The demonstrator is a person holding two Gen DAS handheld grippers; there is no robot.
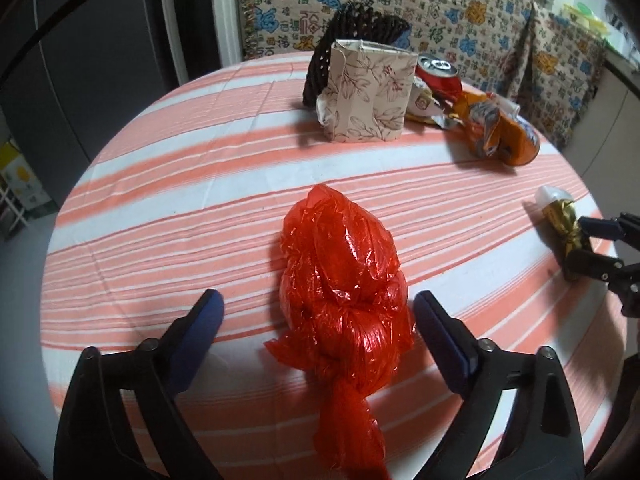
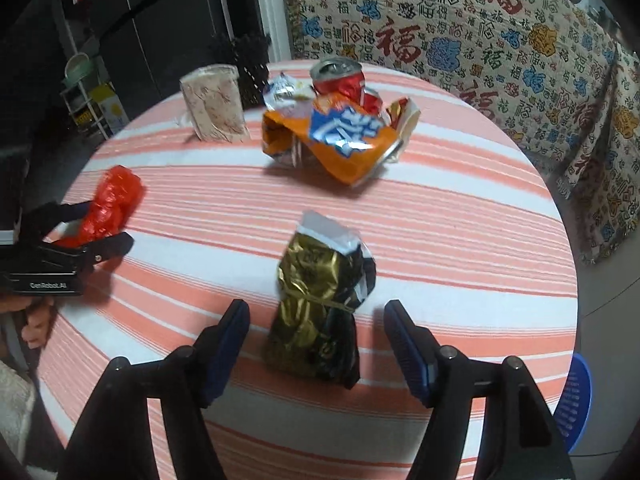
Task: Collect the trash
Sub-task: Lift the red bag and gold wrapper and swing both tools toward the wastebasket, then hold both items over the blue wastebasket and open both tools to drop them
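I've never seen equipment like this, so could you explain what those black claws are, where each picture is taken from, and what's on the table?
There is no robot here: a person holds a two-fingered claw in each hand, each carrying a camera that looks along its fingers. One picture comes from the left gripper, open around a knotted red plastic bag. The other comes from the right gripper, open around a gold snack wrapper. Nothing is gripped. Farther back on the striped tablecloth lie an orange chip bag, a red soda can and a flowered paper bag.

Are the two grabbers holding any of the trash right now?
No, nothing is held. The left tool stands open around the red plastic bag, and the right tool stands open around the gold wrapper; neither is squeezing.
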